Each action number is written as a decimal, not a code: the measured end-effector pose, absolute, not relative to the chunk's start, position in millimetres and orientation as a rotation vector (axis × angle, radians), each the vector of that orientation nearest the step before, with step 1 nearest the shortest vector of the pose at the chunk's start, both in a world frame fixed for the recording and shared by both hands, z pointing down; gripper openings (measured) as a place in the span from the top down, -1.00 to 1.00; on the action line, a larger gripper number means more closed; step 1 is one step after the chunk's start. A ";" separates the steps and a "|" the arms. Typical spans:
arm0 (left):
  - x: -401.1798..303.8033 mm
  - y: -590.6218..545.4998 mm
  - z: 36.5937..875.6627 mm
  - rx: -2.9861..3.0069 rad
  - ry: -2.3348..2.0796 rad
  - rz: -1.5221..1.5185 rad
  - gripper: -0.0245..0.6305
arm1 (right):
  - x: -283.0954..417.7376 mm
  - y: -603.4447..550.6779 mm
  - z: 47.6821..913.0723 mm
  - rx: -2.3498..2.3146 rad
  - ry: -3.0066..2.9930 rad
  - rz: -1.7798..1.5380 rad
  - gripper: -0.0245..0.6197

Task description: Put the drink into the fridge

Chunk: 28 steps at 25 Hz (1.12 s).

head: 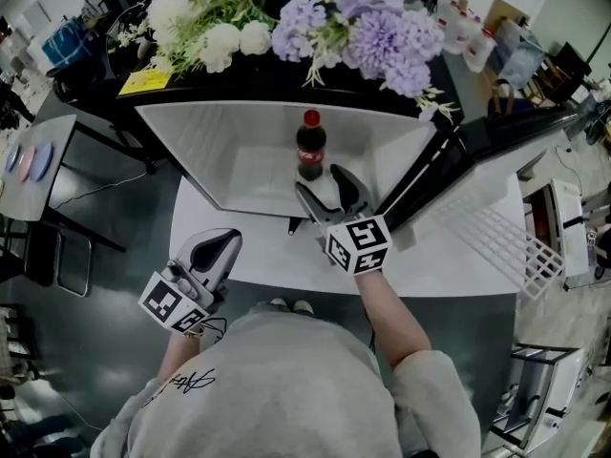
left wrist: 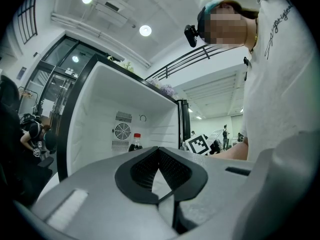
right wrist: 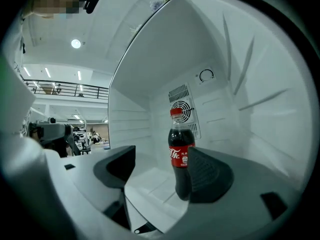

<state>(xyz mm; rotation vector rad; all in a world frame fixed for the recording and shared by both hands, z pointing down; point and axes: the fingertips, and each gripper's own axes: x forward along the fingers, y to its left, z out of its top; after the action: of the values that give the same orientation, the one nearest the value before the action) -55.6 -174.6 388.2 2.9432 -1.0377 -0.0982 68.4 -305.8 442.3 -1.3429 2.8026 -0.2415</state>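
The white fridge stands open, and flowers lie along its top. The right gripper reaches into it with jaws wide apart, holding nothing. The left gripper, near and left, has its jaws together, empty. The cola bottle stands upright inside the fridge, just beyond the right gripper's tips.

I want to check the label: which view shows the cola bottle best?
The right gripper view: the cola bottle stands close and upright, label and red cap clear. The head view shows it smaller, from above; the left gripper view shows only its small, distant top.
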 end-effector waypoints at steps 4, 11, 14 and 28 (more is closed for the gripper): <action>-50.1 -174.1 387.3 2.952 -1.022 -0.106 0.91 | 72.7 -292.8 436.7 -1.339 2.795 -0.253 -0.03; -40.9 -173.2 385.9 2.964 -0.996 -0.112 0.91 | 82.9 -271.3 417.5 -1.347 2.746 -0.206 -0.03; -37.9 -172.5 385.6 2.968 -0.989 -0.113 0.92 | 83.0 -262.2 414.3 -1.336 2.748 -0.195 -0.03; -31.9 -172.9 384.0 2.986 -0.980 -0.110 0.91 | 80.2 -227.8 392.1 -1.241 2.771 -0.163 -0.03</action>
<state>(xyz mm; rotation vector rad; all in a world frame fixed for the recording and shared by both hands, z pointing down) -31.9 -172.9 384.0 2.9856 -0.9800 -0.1098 80.2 -227.8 392.1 -1.2406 2.7714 -0.1626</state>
